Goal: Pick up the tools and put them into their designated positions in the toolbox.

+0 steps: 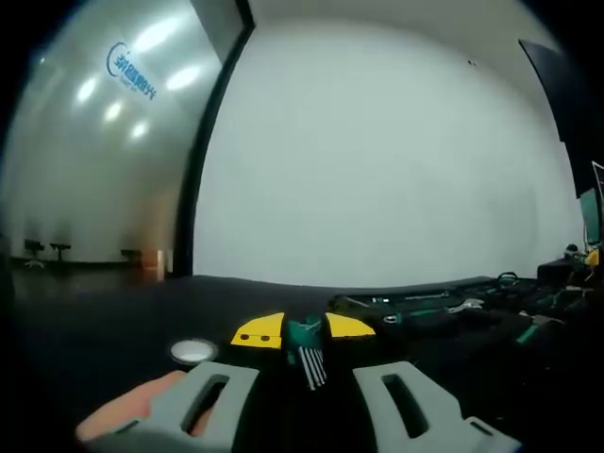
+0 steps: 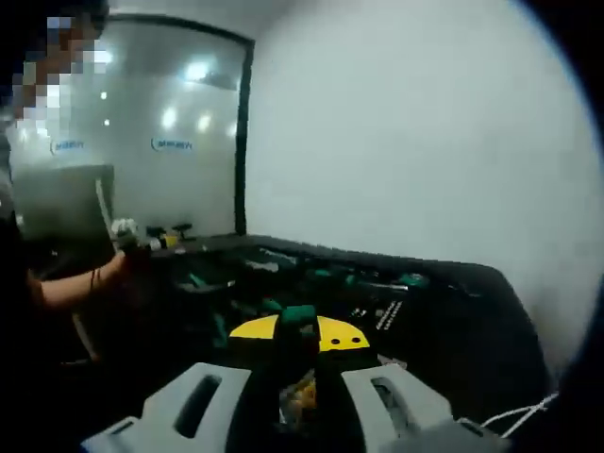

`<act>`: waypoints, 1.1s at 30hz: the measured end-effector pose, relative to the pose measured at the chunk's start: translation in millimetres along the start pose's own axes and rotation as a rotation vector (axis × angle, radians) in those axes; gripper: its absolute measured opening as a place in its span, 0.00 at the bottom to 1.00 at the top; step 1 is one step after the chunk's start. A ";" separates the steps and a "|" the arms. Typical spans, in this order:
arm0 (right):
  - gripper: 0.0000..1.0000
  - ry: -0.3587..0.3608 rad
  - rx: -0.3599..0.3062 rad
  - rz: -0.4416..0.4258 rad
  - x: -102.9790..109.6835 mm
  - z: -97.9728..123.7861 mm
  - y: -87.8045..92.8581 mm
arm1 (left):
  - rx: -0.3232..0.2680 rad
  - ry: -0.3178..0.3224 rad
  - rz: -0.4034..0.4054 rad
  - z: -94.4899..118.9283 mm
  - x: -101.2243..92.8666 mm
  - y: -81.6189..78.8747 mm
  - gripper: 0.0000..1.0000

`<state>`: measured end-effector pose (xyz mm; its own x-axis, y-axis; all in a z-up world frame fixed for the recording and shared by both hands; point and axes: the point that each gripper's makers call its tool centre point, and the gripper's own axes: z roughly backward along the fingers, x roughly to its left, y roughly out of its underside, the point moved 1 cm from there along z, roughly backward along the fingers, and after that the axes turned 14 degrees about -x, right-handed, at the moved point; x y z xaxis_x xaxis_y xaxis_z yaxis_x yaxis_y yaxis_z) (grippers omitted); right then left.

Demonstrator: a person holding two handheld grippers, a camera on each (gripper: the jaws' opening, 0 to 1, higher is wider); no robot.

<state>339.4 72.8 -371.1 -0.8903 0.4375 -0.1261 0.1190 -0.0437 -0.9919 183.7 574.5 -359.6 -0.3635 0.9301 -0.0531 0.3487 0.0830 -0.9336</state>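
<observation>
Tongs on the left (image 1: pixel 307 396) stand apart, gripping nothing, above a dark surface (image 1: pixel 94 321). Right tongs (image 2: pixel 300 401) likewise apart. Toolbox (image 2: pixel 311 283) lies open ahead on that surface, green-handled tools (image 2: pixel 330 276) seated inside; a yellow-and-green piece (image 1: pixel 302 332) sits nearest.

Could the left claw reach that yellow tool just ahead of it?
Probably yes. The left claw is open, and the yellow tool lies on the black table straight ahead, with nothing between them.

My left gripper (image 1: pixel 307 401) has pale grey, slotted jaws. My right gripper (image 2: pixel 297 401) matches. A dark band circles my wrist (image 2: pixel 94 279).
</observation>
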 end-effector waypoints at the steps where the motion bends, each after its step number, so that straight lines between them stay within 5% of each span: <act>1: 0.11 0.022 0.043 0.048 1.2 0.3 7.6 | 0.003 -0.001 -0.003 0.0 0.1 0.4 0.14; 5: 0.13 0.130 0.224 0.071 -5.4 3.4 29.0 | 0.003 -0.005 -0.003 -1.1 1.8 1.2 0.14; 9: 0.15 0.092 0.260 0.116 -4.8 -1.9 26.5 | 0.005 -0.008 0.000 -1.1 3.0 2.2 0.14; 11: 0.15 0.017 0.257 0.175 -1.5 -3.6 23.8 | 0.006 -0.007 0.000 -1.4 3.5 2.8 0.14; 13: 0.17 -0.013 0.272 0.092 3.1 -3.4 22.7 | 0.006 -0.006 0.000 -1.6 3.7 3.0 0.14; 15: 0.19 -0.008 0.195 -0.013 2.3 -9.4 9.2 | 0.004 -0.005 0.000 -1.3 2.8 2.2 0.14; 17: 0.21 0.004 0.198 -0.005 -3.0 -11.3 5.8 | 0.002 -0.005 0.001 -1.5 3.2 1.8 0.14; 21: 0.19 0.006 0.263 0.044 -7.1 -20.1 18.6 | -0.001 -0.005 0.004 -1.9 4.8 1.7 0.14; 25: 0.12 -0.014 0.299 0.004 1.2 -28.9 22.1 | -0.001 -0.003 0.006 -1.9 3.7 0.8 0.14; 27: 0.11 -0.031 0.392 -0.030 -0.3 -28.5 24.4 | 0.002 -0.002 0.005 -1.5 3.3 1.1 0.14; 33: 0.11 -0.046 0.444 -0.042 -5.1 -48.7 -14.1 | 0.000 -0.002 0.004 -1.0 1.7 0.0 0.14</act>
<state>363.6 115.0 -355.8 -0.9100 0.4074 -0.0763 -0.1087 -0.4121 -0.9046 183.9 576.5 -359.3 -0.3636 0.9298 -0.0573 0.3502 0.0794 -0.9333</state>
